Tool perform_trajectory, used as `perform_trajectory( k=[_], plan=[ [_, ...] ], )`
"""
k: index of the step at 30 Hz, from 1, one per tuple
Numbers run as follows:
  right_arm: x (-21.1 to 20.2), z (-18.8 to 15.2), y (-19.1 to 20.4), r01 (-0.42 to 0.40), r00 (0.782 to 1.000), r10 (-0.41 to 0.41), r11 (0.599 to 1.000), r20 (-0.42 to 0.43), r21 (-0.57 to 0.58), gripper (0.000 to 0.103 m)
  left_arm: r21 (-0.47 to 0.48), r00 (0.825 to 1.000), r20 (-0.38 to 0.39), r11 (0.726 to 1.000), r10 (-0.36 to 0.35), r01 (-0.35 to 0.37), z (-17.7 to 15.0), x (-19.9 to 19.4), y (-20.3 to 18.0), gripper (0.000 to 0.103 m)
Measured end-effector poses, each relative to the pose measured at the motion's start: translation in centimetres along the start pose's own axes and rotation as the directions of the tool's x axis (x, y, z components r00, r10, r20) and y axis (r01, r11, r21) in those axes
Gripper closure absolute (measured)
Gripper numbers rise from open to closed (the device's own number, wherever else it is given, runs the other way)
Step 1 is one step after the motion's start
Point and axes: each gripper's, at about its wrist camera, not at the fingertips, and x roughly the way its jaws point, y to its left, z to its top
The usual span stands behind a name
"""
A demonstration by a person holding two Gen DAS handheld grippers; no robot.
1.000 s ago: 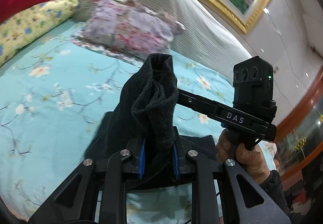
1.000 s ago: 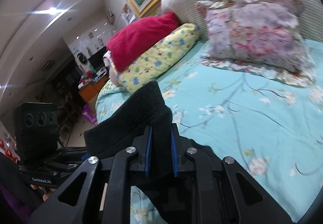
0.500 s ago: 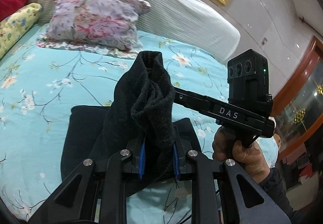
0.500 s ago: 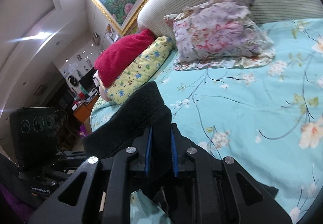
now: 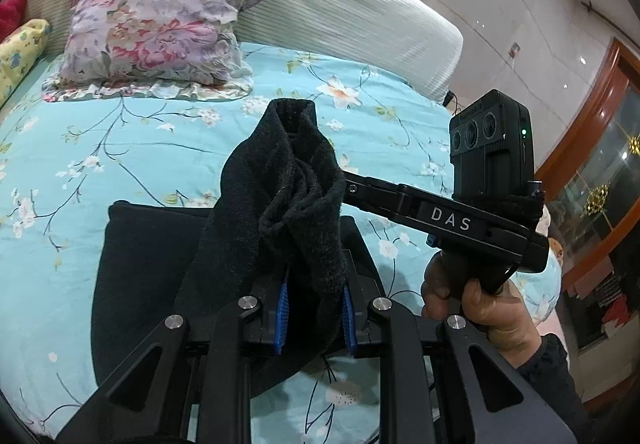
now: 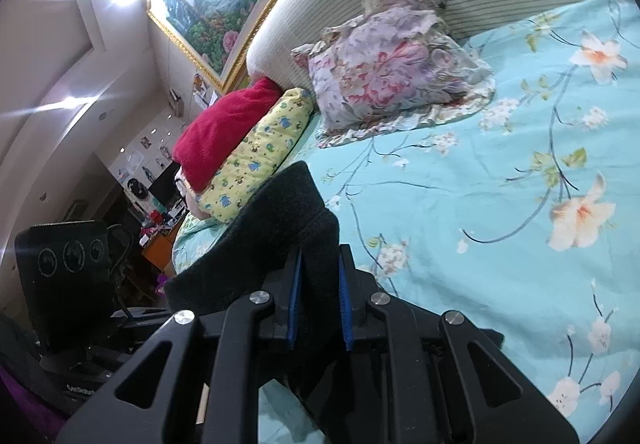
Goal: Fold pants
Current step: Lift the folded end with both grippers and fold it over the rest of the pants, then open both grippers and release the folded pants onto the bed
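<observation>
black gripper, blue pads, silver screws

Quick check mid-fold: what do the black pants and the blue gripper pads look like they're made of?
Pants: likely fleece or terry knit, matte black; the surface is fuzzy and napped, and it bunches in thick soft folds.
Blue pads on the left gripper: probably rubber or soft plastic, with a fine ribbed face; hard to confirm.
</observation>
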Motion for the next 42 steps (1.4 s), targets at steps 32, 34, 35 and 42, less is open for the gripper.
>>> perform_trajectory(
  k=[32,34,35,42],
  plan=[
    [-5.8,-3.6,-3.3,0.275,0.956,-0.286,0.949,0.057,0.155,0.074,0.068,0.990,-0.097,0.991,-0.104,0.111,-2.0,4.5,-3.0,0.044],
    [-6.5,-3.9,-3.2,0.297,0.947,-0.313,0.938,0.068,0.179,0.062,0.084,0.991,-0.094,0.991,-0.099,0.107,-2.2,4.3,-3.2,0.044],
    [-7.0,-4.2,-3.1,0.304,0.943,-0.322,0.934,0.076,0.190,0.061,0.086,0.990,-0.096,0.990,-0.104,0.112,-2.3,4.2,-3.2,0.044],
    [-9.7,-5.8,-1.5,0.329,0.917,-0.371,0.912,0.146,0.245,0.038,0.049,0.987,-0.074,0.988,-0.145,0.149,-2.8,1.7,-1.9,0.043]
  ],
)
